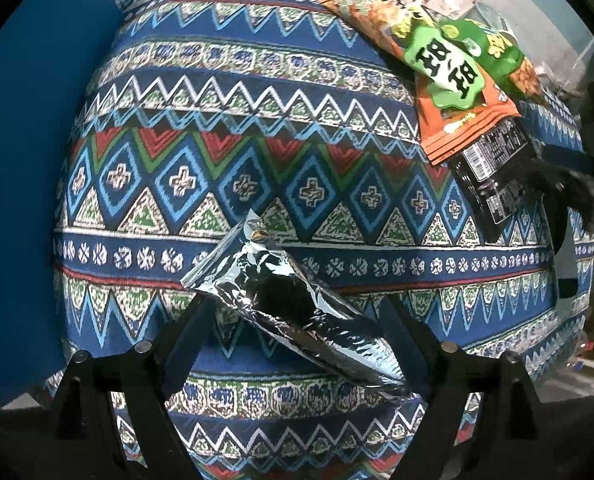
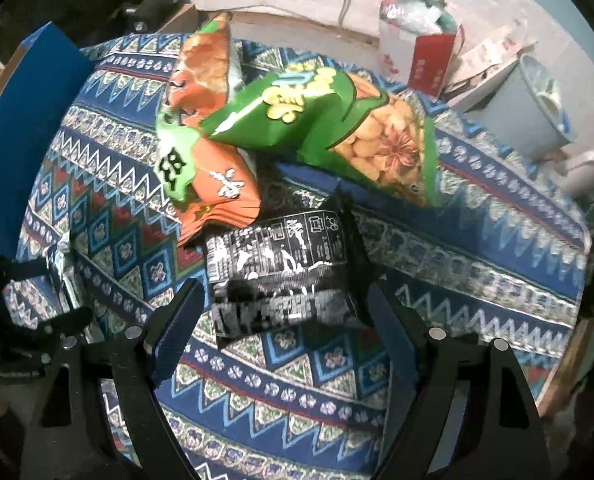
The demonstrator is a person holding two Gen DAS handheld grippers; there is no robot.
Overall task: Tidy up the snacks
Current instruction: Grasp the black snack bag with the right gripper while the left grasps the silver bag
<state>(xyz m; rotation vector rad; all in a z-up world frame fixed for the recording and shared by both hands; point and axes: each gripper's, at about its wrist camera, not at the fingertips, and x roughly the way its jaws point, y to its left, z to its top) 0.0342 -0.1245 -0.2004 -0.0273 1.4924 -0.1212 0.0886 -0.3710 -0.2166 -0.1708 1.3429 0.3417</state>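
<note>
Blue-padded left tongs (image 1: 297, 332) stand spread wide, a silver foil pack (image 1: 293, 308) lying slantwise between the fingers on the patterned cloth (image 1: 217, 152), neither pad pressing it. Right tongs (image 2: 283, 312) gape too, straddling a black pack (image 2: 281, 272) without gripping it. Beyond it an orange bag (image 2: 209, 152) and a green bag (image 2: 317, 120) are heaped together, overlapping. A blue board (image 1: 29, 160) edges the cloth.
</note>
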